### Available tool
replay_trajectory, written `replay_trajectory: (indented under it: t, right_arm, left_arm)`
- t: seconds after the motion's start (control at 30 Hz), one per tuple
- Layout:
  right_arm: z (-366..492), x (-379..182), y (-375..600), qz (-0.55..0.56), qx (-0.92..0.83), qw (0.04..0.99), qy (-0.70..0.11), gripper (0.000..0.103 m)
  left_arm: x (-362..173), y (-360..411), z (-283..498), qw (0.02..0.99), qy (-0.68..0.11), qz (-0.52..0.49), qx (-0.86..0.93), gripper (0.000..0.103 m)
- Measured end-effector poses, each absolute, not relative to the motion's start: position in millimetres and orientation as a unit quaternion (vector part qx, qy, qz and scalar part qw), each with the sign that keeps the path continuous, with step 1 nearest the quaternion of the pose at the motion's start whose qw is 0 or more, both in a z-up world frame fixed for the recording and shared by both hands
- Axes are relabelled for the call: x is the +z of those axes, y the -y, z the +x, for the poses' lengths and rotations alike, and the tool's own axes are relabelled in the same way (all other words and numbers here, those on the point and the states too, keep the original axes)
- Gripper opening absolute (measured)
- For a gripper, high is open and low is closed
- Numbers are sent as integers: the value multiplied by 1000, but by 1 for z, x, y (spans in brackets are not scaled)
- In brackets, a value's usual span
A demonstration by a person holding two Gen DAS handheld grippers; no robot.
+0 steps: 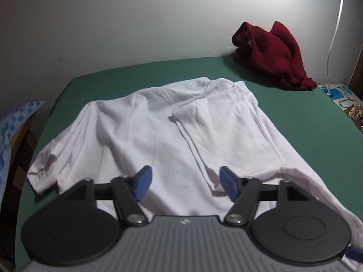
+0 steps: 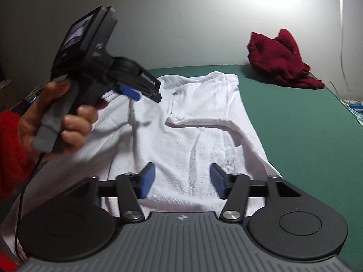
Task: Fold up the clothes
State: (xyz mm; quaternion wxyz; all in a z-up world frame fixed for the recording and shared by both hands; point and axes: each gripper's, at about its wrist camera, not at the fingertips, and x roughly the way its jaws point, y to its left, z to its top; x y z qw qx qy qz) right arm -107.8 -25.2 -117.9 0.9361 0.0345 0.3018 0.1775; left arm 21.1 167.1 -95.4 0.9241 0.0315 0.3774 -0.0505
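Note:
A white T-shirt (image 1: 158, 131) lies spread on the green table (image 1: 306, 122), with its right side and sleeve folded in over the body. It also shows in the right wrist view (image 2: 204, 122). My left gripper (image 1: 183, 181) is open and empty, held above the shirt's near part. In the right wrist view the left gripper (image 2: 136, 91) hovers over the shirt's left side, held by a hand. My right gripper (image 2: 181, 179) is open and empty above the shirt's near hem.
A crumpled dark red garment (image 1: 272, 54) lies at the table's far right corner by the white wall; it also shows in the right wrist view (image 2: 283, 59). A blue patterned cloth (image 1: 13, 122) lies left of the table. A cable and power strip (image 1: 335, 90) are at right.

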Motion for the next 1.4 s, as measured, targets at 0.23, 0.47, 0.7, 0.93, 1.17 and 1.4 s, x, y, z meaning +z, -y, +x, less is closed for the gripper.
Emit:
replay_trajectory:
  t: [0.23, 0.47, 0.7, 0.93, 1.17, 1.4]
  right_arm:
    - [-115, -114, 22, 36, 131, 941, -310, 67]
    - [-127, -122, 72, 41, 84, 939, -330, 41]
    - [-140, -129, 127, 22, 86, 924, -372, 48]
    - [-173, -136, 143, 10, 84, 924, -372, 50]
    - [-200, -137, 148, 29, 48, 929, -366, 52]
    - [-206, -147, 127, 49, 32, 921, -384, 49]
  left_arm:
    - [-104, -193, -22, 916, -395, 36, -55, 68]
    - [-102, -209, -59, 914, -397, 64, -48, 56]
    - [-97, -150, -34, 912, -354, 190, -83, 68]
    - [-121, -99, 25, 886, -377, 241, -123, 39]
    - [-132, -51, 50, 859, -356, 311, -194, 54]
    - [-135, -54, 72, 859, -353, 298, -218, 50]
